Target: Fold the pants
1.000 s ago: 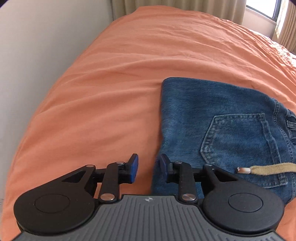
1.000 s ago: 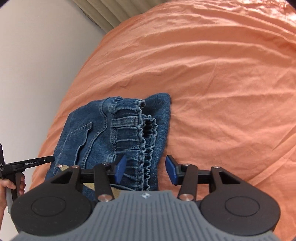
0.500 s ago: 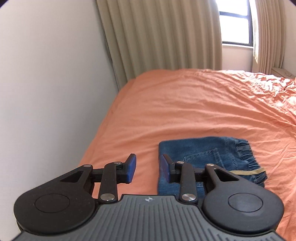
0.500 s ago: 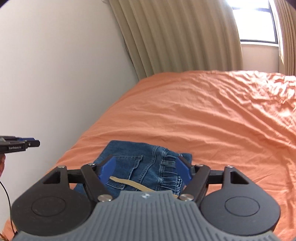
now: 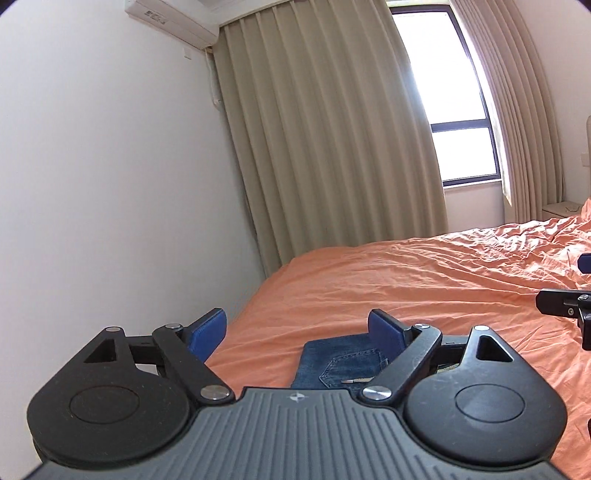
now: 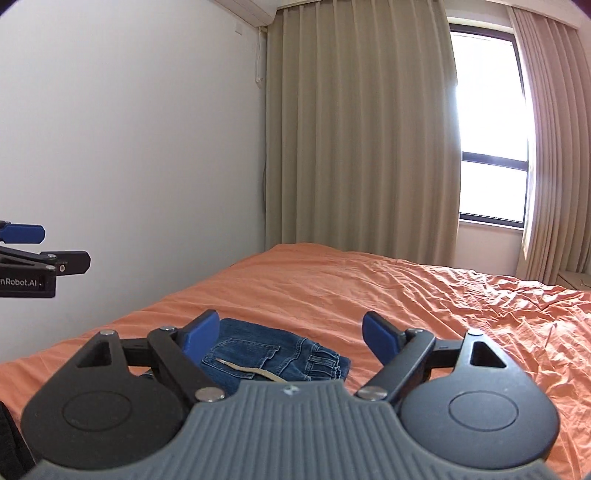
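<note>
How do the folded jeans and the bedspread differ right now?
The jeans are dark blue denim; the bedspread is orange. The jeans sit folded in a compact block with a tan drawstring on top; the bedspread lies spread out and wrinkled. Neither gripper touches either.

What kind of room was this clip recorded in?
A bedroom, most likely: a bed with an orange sheet, floor-length beige curtains beside a window, and a wall-mounted air conditioner. Folded jeans lie on the bed.
</note>
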The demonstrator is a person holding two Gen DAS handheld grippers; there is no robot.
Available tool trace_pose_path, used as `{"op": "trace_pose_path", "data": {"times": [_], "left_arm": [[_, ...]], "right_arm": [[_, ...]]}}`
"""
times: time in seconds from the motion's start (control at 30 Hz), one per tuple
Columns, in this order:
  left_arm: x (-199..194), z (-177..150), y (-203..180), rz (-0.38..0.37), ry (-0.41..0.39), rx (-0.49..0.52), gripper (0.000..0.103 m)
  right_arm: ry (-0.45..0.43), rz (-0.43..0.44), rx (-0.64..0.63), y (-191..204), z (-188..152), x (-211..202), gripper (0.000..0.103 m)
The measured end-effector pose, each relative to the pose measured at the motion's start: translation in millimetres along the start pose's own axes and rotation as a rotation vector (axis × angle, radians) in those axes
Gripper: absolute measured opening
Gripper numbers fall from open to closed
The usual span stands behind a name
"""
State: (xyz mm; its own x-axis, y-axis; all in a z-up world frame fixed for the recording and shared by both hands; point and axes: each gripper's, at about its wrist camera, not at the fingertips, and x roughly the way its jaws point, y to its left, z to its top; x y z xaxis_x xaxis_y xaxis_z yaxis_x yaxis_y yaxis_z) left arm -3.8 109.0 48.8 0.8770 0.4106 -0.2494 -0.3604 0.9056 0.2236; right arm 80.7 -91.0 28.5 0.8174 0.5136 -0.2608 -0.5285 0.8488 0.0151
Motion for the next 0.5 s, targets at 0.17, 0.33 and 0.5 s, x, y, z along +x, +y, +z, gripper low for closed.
{"op": "trace_pose_path", "data": {"times": [0.17,0.33,0.5], "left_arm": [[8,-28,-15,-0.038,0.090,-0.078,0.101],[33,-57,-20,-0.053,0.199,-0.128,0.101],[50,-84,-22,-0.045,0.298,-0.139,0.101]], "right_arm": [[0.015,-0.033,0.032,18,-33,-11,0.081],[0.123,-0.048,0.029,27,-68,14,0.081],[0.215,-0.058,0.038,28,-91,43,0.081]]}}
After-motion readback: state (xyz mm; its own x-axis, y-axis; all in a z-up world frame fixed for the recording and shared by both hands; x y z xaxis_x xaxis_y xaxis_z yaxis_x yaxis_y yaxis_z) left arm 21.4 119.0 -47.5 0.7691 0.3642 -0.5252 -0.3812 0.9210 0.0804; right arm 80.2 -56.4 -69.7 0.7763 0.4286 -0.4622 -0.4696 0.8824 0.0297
